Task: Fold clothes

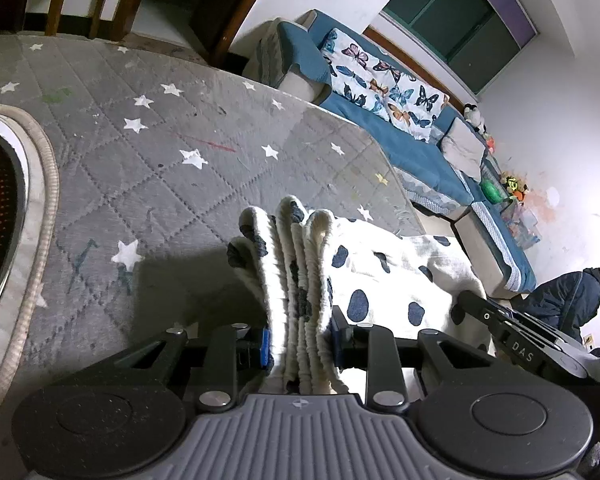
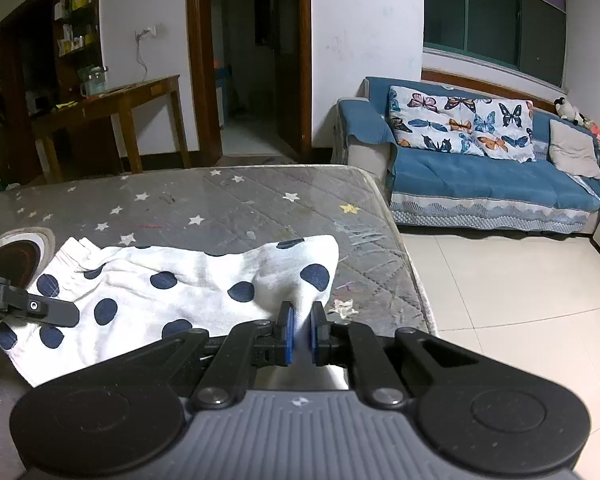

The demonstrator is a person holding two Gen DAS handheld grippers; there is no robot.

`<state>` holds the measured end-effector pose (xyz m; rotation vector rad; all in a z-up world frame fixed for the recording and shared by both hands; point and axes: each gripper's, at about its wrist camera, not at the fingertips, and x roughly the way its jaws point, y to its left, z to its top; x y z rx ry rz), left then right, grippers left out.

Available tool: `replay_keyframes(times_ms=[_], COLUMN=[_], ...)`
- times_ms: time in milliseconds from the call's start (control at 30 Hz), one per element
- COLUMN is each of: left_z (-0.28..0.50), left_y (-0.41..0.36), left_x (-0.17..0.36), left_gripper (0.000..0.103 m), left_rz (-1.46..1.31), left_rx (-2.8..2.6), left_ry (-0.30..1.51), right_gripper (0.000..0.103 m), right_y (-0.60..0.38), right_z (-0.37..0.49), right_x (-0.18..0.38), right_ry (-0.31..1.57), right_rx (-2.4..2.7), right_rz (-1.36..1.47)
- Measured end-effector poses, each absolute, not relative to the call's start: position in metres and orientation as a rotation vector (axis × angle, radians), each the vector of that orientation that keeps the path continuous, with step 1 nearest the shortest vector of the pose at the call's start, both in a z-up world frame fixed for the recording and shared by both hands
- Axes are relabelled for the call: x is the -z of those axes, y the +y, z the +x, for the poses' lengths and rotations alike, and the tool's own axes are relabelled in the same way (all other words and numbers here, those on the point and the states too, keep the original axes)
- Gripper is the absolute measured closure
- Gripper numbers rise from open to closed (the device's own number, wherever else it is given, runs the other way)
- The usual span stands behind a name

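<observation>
at the far left of the right wrist view a round dark heater top (image 2: 8,260) with a pale rim sits in the grey star-printed table cover (image 2: 236,200), and the tip of the left gripper (image 1: 300,344) shows there as a black bar lying over the near left part of the garment. the garment (image 2: 188,280), white cloth with dark blue dots, lies spread across the near part of the cover, its gathered elastic waistband toward the heater side and its other end reaching toward the table's right edge. in the left wrist view the waistband (image 1: 296,264) is bunched into several ribbed folds that stand up between the blue pads, and the fingers are drawn in narrow and clamped on that bunch. further right, the right gripper (image 2: 301,338) pinches a thin fold of the same cloth near its dotted corner, its blue pads close together with the white fabric pressed between them. a small crumpled scrap (image 2: 342,307) lies on the cover just beside that corner. beyond the table edge stands a blue sofa (image 2: 480,184) with butterfly cushions (image 2: 460,124), and at the far right of the left wrist view a person in dark clothes (image 1: 568,300) bends forward.
</observation>
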<state>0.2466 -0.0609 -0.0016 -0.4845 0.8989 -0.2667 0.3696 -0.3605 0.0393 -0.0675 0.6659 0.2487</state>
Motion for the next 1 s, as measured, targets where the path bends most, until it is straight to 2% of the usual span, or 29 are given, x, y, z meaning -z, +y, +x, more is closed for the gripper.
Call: replay_keyframes(times_ms=[333,800,1000], left_z=[0.249,0.251,0.249], left_y=[-0.064,-0.062,-0.061], left_x=[0.008,0.014,0.015], left_gripper=[0.073,0.069,0.069], left_rz=[-0.474,-0.468,-0.468], left_rx=[0.264,0.245,0.247], left_ry=[0.933,0.955,0.956], right_gripper=[0.096,0.089,0.077], right_y=[-0.363,-0.368,-0.366], right_z=[0.380,0.383,0.377], right_x=[-0.030,-0.024,-0.028], right_ry=[0.699,0.718,0.705], right_rx=[-0.245,-0.225,-0.258], right_rz=[-0.064,-0.079,-0.065])
